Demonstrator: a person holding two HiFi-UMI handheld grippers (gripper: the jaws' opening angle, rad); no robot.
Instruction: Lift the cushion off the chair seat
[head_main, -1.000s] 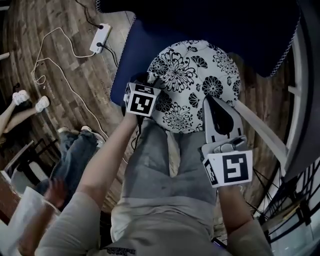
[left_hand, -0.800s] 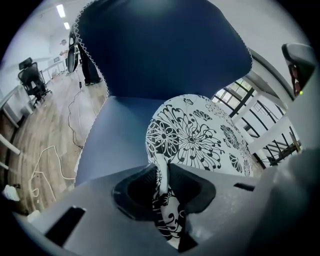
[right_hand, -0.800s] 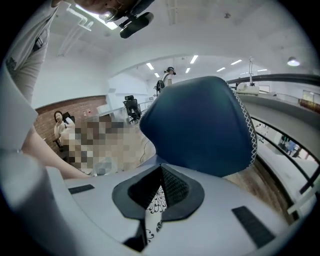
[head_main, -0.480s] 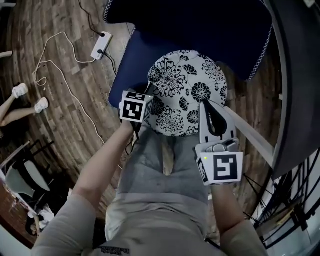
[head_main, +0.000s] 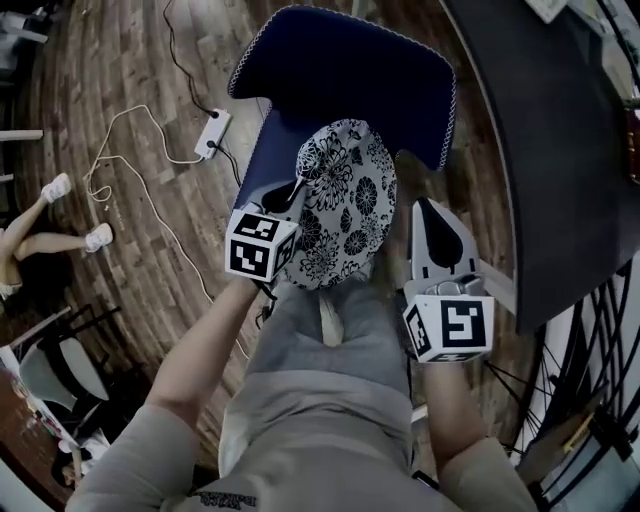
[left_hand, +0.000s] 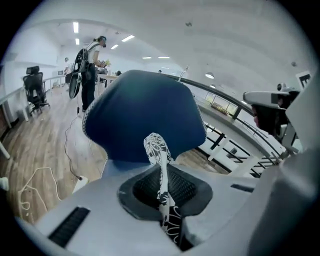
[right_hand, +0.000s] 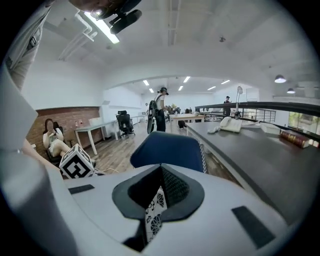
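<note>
The round black-and-white flowered cushion (head_main: 345, 195) hangs tilted above the seat of the blue chair (head_main: 340, 75), clear of it. My left gripper (head_main: 290, 192) grips its left edge. In the left gripper view the cushion (left_hand: 159, 150) stands edge-on between the pads of that gripper (left_hand: 162, 187), whose jaws are closing on it, with the chair back (left_hand: 145, 112) behind. My right gripper (head_main: 425, 212) is at the cushion's right edge. In the right gripper view a fold of flowered fabric (right_hand: 154, 212) sits pinched between its jaws (right_hand: 160, 192).
A white power strip (head_main: 213, 133) with loose cables lies on the wooden floor left of the chair. A dark desk (head_main: 540, 150) runs close along the right, with a phone (right_hand: 231, 125) on it. A seated person's feet (head_main: 75, 212) show far left.
Both grippers have risen with the cushion between them. It has come up off the seat and tipped from lying flat to standing nearly on edge. More of the chair back shows.
</note>
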